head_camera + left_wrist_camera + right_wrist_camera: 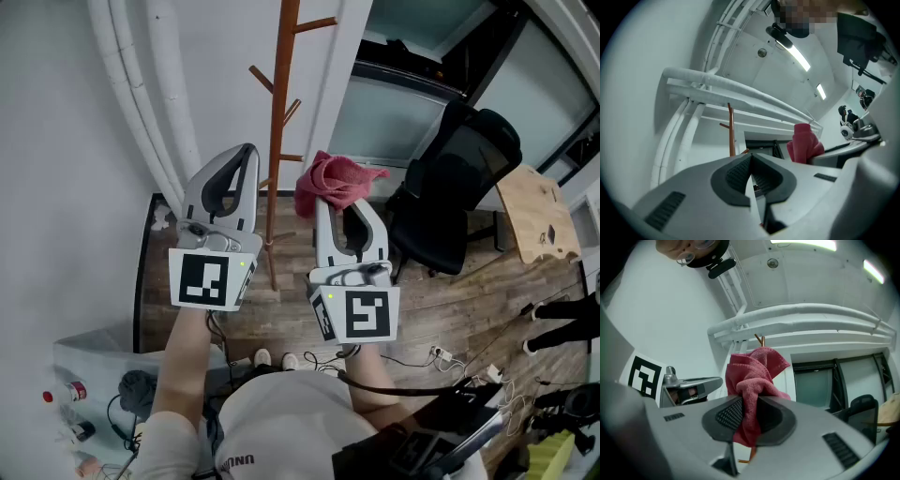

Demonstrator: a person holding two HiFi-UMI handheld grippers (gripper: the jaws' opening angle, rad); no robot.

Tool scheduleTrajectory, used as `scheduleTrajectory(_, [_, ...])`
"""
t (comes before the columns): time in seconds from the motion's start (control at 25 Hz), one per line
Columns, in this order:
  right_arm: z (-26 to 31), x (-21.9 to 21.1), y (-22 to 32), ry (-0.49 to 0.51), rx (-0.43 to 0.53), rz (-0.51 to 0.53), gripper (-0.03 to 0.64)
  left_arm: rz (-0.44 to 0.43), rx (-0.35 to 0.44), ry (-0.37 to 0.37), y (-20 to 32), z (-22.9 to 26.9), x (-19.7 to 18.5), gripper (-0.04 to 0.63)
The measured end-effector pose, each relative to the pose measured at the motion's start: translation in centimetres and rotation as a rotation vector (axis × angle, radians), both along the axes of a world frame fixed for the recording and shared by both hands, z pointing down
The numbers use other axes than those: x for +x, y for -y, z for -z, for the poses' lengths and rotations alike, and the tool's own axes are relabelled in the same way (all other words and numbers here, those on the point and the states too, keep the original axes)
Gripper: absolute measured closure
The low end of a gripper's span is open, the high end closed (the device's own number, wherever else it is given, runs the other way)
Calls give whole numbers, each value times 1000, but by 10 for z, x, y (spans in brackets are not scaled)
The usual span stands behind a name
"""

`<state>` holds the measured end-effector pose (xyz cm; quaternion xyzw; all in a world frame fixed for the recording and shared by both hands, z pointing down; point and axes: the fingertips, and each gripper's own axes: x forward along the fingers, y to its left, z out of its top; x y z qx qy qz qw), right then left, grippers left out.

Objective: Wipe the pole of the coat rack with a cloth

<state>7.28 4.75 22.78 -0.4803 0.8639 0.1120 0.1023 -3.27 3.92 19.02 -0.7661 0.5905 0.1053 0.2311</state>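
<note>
Your left gripper has its jaws shut on nothing, your right gripper has its jaws pinching the red cloth just right of the coat rack pole, not touching it as far as I can tell, so the whole wipe looks to be ahead of you.

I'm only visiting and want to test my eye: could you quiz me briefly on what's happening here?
1. Which side's gripper holds the red cloth? A) left B) right
2. True or false: the cloth hangs from a peg of the coat rack.
3. Fill in: the jaws of the left gripper are ___ (open or shut), with nothing between them.

Key: 1 B, the right gripper; 2 false, it is clamped in the jaws; 3 shut.
</note>
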Motion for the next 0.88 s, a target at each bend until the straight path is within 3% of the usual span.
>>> scheduleTrajectory(0.4, [1,-7,-2,-6,9,4,544,5,4,-60,-6,11,-1,581])
scheduleTrajectory(0.88, [3,-18,-4,-7,23,-16,543,-9,25,-39,-14,11,-14,581])
